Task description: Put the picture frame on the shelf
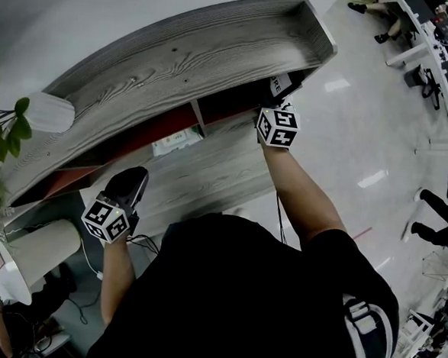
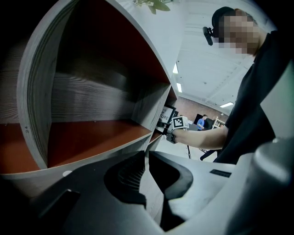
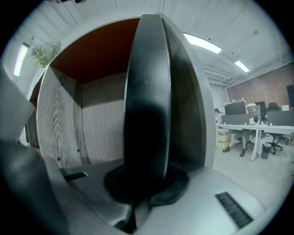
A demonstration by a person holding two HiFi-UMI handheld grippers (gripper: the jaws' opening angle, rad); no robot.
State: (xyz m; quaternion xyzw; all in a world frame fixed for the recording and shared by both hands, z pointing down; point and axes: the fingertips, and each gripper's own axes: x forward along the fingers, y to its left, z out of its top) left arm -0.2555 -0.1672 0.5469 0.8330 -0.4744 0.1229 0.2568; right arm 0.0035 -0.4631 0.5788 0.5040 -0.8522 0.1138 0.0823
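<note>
Head view: the right gripper (image 1: 279, 100) held the picture frame (image 1: 280, 83) at the mouth of the right-hand compartment of the shelf (image 1: 179, 56); the left gripper (image 1: 132, 182) hung low before the left compartment. Left gripper view: jaws were together, nothing between them. Right gripper view: jaws were clamped on the frame's dark edge (seen edge-on) at the compartment opening.

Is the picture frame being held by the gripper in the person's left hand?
No, the left gripper has nothing between its jaws, while the right gripper grips the picture frame at the shelf opening.
</note>
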